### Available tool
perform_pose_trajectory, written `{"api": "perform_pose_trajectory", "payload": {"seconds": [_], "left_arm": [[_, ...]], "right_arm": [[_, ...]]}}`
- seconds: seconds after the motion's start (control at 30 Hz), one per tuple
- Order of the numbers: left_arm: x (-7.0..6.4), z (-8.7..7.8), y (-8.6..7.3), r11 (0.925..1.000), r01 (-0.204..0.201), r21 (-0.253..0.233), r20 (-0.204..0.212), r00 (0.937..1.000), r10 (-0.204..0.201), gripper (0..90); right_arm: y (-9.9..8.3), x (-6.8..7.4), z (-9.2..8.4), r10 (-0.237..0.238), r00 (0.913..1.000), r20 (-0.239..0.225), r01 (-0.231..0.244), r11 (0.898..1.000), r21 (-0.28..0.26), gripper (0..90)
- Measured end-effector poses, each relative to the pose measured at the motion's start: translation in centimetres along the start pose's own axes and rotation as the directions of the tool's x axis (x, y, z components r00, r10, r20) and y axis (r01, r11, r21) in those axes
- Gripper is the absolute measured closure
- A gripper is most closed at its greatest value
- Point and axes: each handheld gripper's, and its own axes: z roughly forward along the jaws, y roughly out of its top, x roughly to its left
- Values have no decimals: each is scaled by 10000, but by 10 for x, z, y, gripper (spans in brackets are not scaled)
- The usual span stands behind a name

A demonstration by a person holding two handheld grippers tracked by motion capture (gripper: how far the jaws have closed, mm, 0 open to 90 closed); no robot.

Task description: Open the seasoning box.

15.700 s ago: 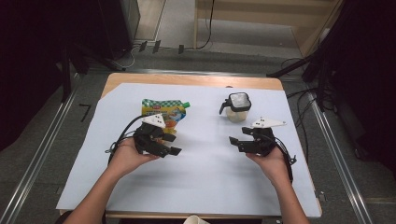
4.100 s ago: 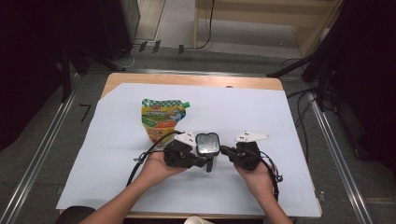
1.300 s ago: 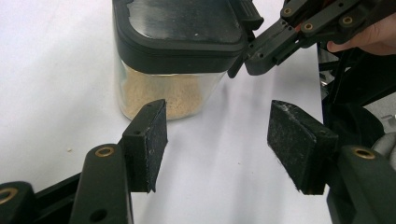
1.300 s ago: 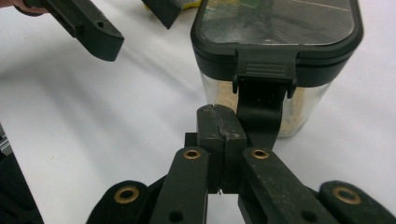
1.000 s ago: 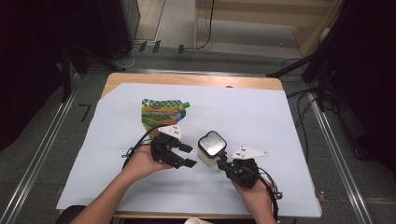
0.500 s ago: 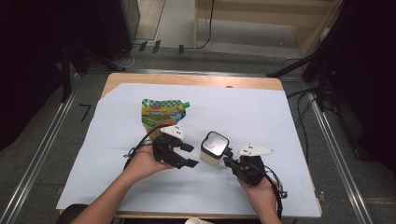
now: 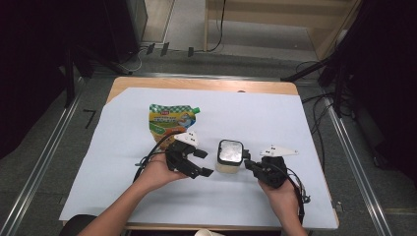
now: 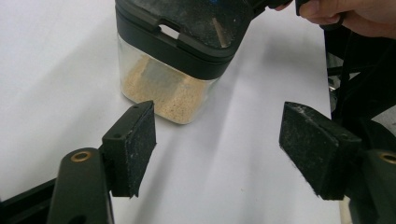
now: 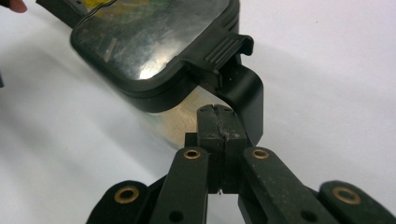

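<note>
jar (image 7: pixel 229 156) stands mid table, between both hands | right claw (image 9: pixel 219 122) pinched tight together behind jar's black handle (image 9: pixel 245 91), maybe to push it | left claw (image 8: pixel 217 140) wide apart, just opening, nothing inside, jar just ahead | pouch (image 7: pixel 172 120) lies behind

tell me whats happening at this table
A person works with two hand-held grippers on a table covered in white paper. The right gripper has its jaws shut at the black handle of a clear jar with a dark lid and pale powder inside. The left gripper sits just beside the jar, its jaws having just been opening, with nothing between them. A colourful pouch lies behind.
</note>
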Motion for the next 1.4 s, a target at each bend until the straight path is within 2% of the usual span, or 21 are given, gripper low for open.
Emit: {"api": "perform_pose_trajectory", "payload": {"seconds": [0.3, 0.4, 0.57, 0.7, 0.8, 0.93, 1.07, 1.27, 1.4], "left_arm": [[-3, 10, 10, 9999, -122, -6, 12, 9999, 122, 212], [1, 8, 14, 10000, 23, -11, 279, 9996, -23, 180], [3, 9, 21, 10000, -26, -43, 80, 10000, 26, 172], [4, 11, 28, 9999, -97, -64, 78, 9999, 98, 167], [5, 13, 34, 9998, -171, -42, -246, 9996, 170, 137], [6, 16, 39, 9993, -314, -192, -66, 9995, 313, 119], [8, 23, 41, 9989, -469, 74, -193, 9987, 470, 112], [12, 36, 39, 9975, -622, 330, -374, 9973, 634, 107], [13, 43, 37, 9959, -818, 377, -394, 9958, 832, 119]], "right_arm": [[6, -10, 4, -27, 10000, 36, 27, 9998, 182, 900], [9, -12, 0, -76, 10000, -1, 76, 9998, 194, 900], [12, -15, -1, -45, 10000, -30, 46, 9997, 260, 900], [15, -19, -13, -57, 10000, 28, 57, 10000, 3, 900], [16, -24, -18, 33, 9998, 197, -30, 9999, -139, 900], [18, -30, -11, 87, 9996, 257, -88, 10000, 33, 900], [22, -32, -2, -34, 9995, 317, 29, 9998, 187, 900], [28, -40, 7, 45, 9998, 182, -50, 9995, 305, 900], [27, -40, 10, 52, 9997, 241, -62, 9992, 393, 900]]}}
